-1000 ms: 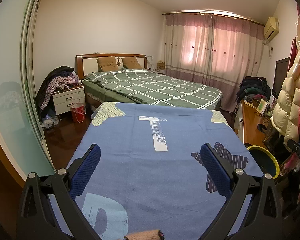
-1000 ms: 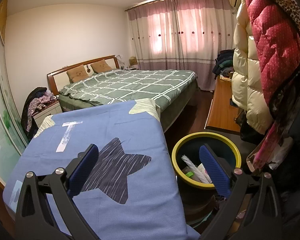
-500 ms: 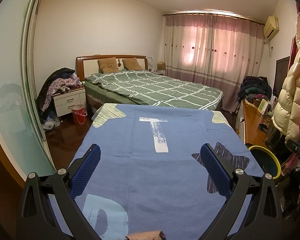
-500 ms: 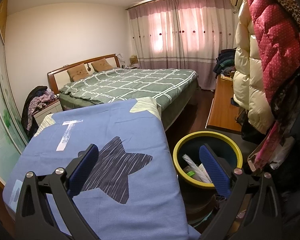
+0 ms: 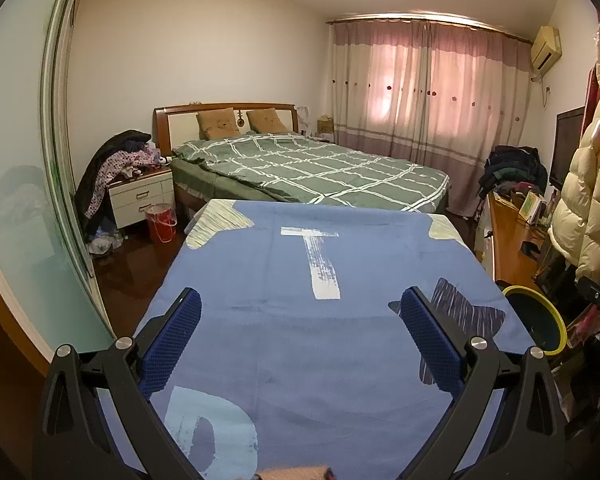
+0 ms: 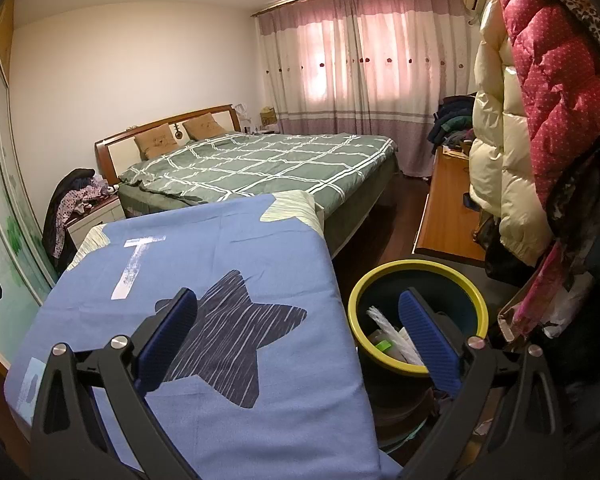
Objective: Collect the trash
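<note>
Both grippers, left (image 5: 300, 340) and right (image 6: 300, 340), hang spread and empty over the blue cloth (image 5: 300, 360); collected trash (image 6: 392, 340) lies in the bin (image 6: 476, 304) beside it. The cloth shows no litter; judged between pickups, the next move calls for finding another piece.

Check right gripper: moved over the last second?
Yes, slightly. The right gripper drifted right: the yellow-rimmed dark trash bin sits a bit further left and lower against its right fingertip than before.

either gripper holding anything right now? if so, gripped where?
Nothing held. The left gripper is open over the blue cloth, and the right gripper is open with nothing between its pads, above the cloth edge and the yellow-rimmed bin.
</note>
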`<state>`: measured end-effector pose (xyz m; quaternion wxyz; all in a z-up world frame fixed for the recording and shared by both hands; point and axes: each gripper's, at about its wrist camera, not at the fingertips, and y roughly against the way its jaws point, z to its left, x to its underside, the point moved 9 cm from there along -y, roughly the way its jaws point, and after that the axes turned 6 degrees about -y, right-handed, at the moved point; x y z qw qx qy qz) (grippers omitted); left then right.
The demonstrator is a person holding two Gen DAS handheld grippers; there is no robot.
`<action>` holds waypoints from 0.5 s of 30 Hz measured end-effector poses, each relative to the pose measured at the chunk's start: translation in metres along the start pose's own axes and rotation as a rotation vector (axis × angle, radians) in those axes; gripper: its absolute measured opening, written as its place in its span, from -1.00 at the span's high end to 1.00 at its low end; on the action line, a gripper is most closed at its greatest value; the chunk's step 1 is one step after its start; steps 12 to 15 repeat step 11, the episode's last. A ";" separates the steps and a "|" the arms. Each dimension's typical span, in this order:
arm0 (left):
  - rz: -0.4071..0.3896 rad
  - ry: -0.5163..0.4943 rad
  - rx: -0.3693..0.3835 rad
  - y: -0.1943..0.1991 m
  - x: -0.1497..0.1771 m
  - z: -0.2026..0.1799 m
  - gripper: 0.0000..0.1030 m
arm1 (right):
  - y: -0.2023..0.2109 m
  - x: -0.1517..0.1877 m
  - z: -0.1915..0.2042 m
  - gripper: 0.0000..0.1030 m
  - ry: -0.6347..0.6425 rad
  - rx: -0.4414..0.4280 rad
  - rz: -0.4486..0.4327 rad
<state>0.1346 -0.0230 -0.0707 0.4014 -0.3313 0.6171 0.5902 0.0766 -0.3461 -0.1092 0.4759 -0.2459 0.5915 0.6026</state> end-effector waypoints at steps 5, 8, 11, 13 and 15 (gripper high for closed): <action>0.005 -0.052 -0.007 -0.031 -0.012 0.002 -0.91 | -0.024 -0.006 0.005 -0.87 -0.008 -0.022 0.028; 0.065 -0.067 -0.047 -0.083 -0.020 0.017 -0.91 | -0.059 -0.013 0.015 -0.87 0.020 -0.020 0.065; 0.156 -0.055 -0.066 -0.140 -0.019 0.033 -0.91 | -0.102 -0.015 0.031 -0.87 0.051 -0.030 0.122; 0.156 -0.055 -0.066 -0.140 -0.019 0.033 -0.91 | -0.102 -0.015 0.031 -0.87 0.051 -0.030 0.122; 0.156 -0.055 -0.066 -0.140 -0.019 0.033 -0.91 | -0.102 -0.015 0.031 -0.87 0.051 -0.030 0.122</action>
